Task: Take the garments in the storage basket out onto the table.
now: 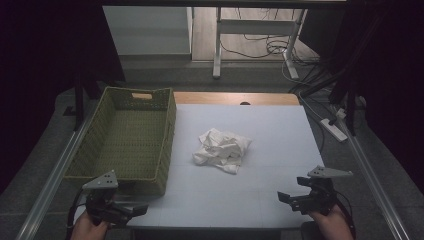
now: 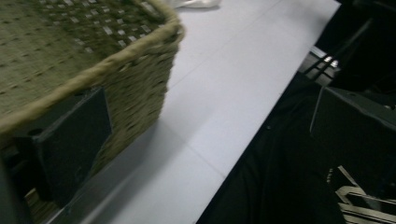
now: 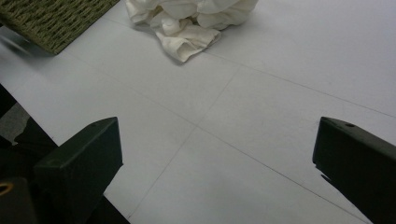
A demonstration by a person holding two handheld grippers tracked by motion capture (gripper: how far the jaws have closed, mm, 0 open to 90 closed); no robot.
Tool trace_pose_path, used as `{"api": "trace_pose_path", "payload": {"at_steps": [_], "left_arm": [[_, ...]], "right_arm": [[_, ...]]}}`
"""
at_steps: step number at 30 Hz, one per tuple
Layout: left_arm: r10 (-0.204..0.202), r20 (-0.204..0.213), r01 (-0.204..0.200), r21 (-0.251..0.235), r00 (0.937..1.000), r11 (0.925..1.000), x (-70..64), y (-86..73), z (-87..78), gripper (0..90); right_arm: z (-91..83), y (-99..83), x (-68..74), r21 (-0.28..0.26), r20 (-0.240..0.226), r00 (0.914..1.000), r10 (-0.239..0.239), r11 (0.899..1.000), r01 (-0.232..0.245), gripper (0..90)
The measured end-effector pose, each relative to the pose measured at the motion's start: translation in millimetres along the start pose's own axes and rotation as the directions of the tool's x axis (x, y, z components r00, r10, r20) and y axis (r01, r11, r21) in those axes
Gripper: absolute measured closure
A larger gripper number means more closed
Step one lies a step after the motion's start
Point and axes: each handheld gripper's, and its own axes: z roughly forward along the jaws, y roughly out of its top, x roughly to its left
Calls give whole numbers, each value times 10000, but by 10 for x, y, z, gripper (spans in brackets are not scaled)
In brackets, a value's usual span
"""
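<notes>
Both my jaws stood wide and held nothing. My right gripper (image 3: pixel 217 172) hung low at the table's near edge, and the crumpled white cloth (image 3: pixel 189 21) lay well ahead of its jaws, untouched on the table (image 1: pixel 270 150). My left gripper (image 2: pixel 210 135) hovered with one jaw just beside the woven basket (image 2: pixel 140 74), near its corner. Its inside looked bare. I judged nothing was begun; if the cloth was meant for it, everything remained.

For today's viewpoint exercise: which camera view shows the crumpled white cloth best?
The high view: the whole white cloth lies unobstructed mid-table. The right gripper view cuts off its top; the left gripper view catches a sliver beyond the basket.
</notes>
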Motion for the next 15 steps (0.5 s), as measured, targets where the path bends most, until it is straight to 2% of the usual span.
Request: {"api": "trace_pose_path", "payload": {"at_steps": [7, 15], "left_arm": [[-377, -470, 377, -7, 9982, 9993, 65, -89, -113, 0], [-756, -930, 729, -320, 9928, 9968, 136, -181, -249, 0]], "right_arm": [[3, 0, 1, 13, 2, 10000, -9, 10000, 9, 18], [4, 1, 5, 29, 39, 10000, -29, 10000, 28, 18]]}}
